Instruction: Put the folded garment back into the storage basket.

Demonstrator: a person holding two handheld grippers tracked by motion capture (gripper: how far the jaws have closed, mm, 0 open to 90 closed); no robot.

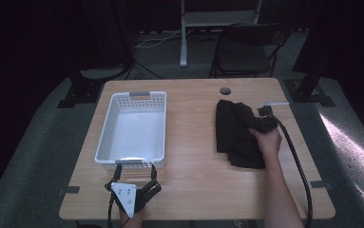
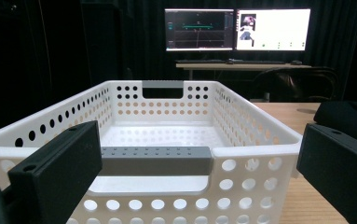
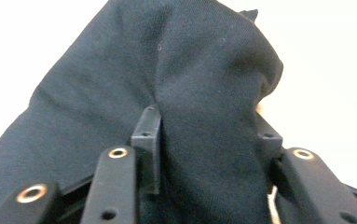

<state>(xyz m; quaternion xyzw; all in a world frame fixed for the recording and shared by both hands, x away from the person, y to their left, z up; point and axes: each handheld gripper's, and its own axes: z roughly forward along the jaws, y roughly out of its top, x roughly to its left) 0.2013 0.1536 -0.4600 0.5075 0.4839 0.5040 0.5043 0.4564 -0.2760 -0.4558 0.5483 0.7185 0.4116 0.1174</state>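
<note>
So we've got a light wood-grain desk (image 1: 194, 156) with rounded corners and a small round cable grommet (image 1: 225, 90) near its far edge, sitting on grey carpet (image 1: 42, 142) in a pretty dark room. Black curtains all around, a dark folding chair (image 1: 246, 50) just past the far side of the desk, and in the left gripper view we can see two lit monitors (image 2: 236, 29) on another table farther back.

The left claw (image 1: 134, 167) rests near the desk's near edge with its jaws spread wide, holding nothing. Right in front of it, basically touching distance, is a white plastic basket (image 1: 104, 128), rectangular, its walls punched with rows of round holes, with grey handle bars at both short ends. Smooth, glossy plastic, bare inside.

Over on the other side, the right claw (image 1: 260, 113) is down on a black garment (image 1: 234, 133), a soft matte knit lying crumpled in a rough folded heap. In the right gripper view we see the fabric (image 3: 176, 93) bunched up between the two jaws, which press into it from either side, so we'd call it pinched on a fold of the cloth. The garment spreads ahead of that claw and to both its sides, well apart from the basket. A thick black cable (image 1: 298, 166) trails back from that claw along the person's forearm.
</note>
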